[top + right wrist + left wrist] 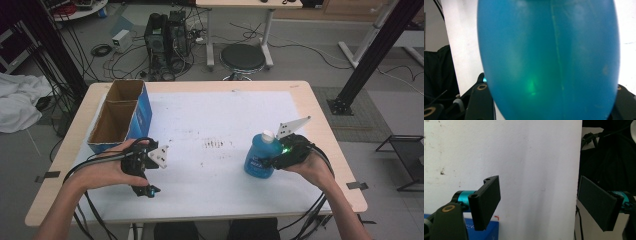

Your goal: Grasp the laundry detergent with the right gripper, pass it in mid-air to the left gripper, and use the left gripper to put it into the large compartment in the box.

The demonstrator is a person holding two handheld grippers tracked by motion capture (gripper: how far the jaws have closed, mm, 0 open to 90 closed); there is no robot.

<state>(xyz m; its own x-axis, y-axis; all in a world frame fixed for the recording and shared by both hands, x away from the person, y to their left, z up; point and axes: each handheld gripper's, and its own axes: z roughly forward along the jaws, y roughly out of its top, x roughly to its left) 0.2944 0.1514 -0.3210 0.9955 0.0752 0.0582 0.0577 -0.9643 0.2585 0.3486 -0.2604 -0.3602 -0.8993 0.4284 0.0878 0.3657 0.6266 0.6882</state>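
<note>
While the right claw (270,161) grips the blue bottle (261,155) and the left claw (145,189) gapes wide, a white sheet (220,125) covers the counter (320,125) beneath them.

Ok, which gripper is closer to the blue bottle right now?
Right. The right gripper has its jaws around the blue bottle, one on each side. The left gripper hangs open across the table, near the cardboard box.

Blue bottle (260,155) with white cap stands upright on table
</note>
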